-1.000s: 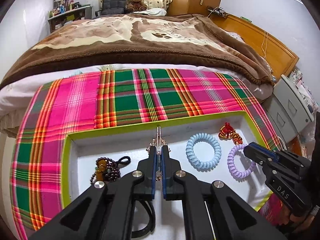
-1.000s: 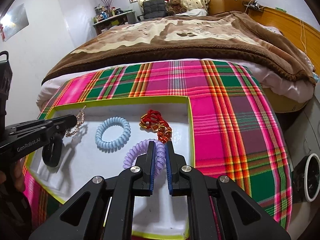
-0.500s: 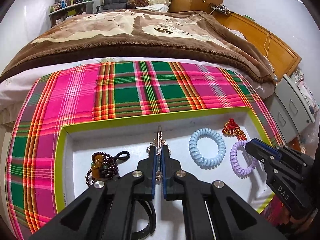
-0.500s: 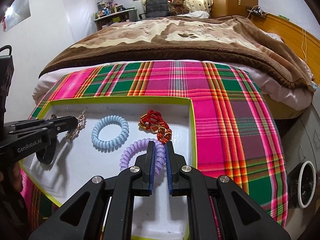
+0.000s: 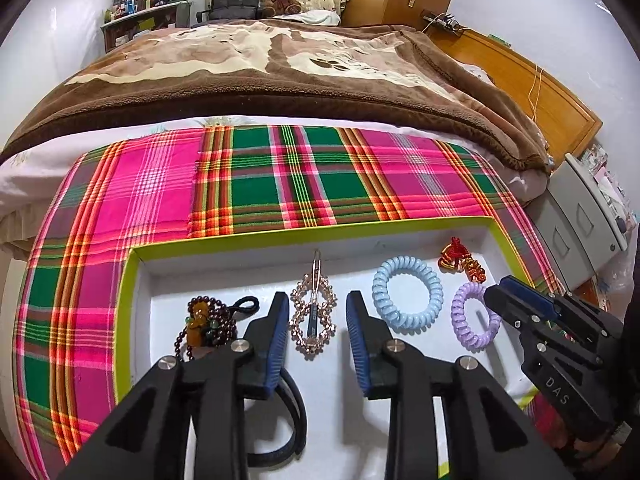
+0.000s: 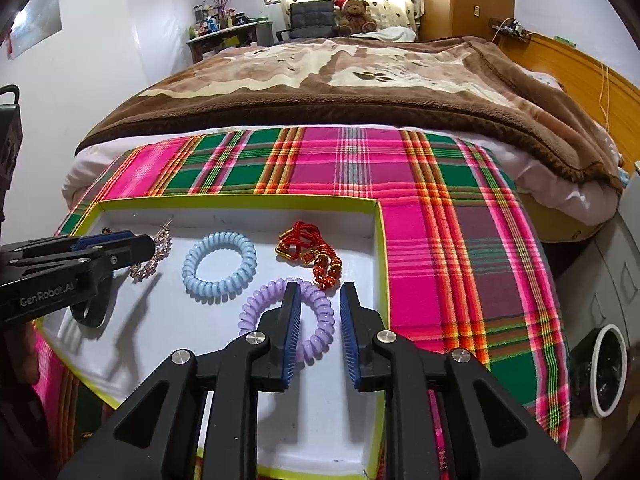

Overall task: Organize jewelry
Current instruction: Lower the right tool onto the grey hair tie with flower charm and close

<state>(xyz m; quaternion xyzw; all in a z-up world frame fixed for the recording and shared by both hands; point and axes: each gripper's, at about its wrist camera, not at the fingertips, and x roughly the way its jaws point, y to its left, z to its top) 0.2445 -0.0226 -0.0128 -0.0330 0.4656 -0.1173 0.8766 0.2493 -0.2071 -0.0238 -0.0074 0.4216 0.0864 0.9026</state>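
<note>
**Left wrist view: two pieces are let go in the tray**

In the left wrist view, the left gripper [image 5: 317,322] is seen with its jaws opening. The hair clip [image 5: 314,312] lies flat between them on the white floor of the tray [image 5: 304,233], and it is not pinched. In the right wrist view, the right gripper [image 6: 319,320] is opening too. The purple coil [image 6: 286,318] lies under it, with one side of the ring between the jaws, and it is not squeezed.

The step in hand is judged to be the letting go. Both pieces are set down in a row with the blue coil [image 5: 408,298], the red cord [image 5: 462,264] and the beads [image 5: 204,322].

Next, both grippers need to be lifted straight up, so that nothing is dragged along. No piece is seen outside the tray on the cloth [image 5: 256,184], so the job looks close to done.

A second ago, both grippers were pressed shut on the clip and the purple coil. Now they are spread and both pieces lie free.
</note>
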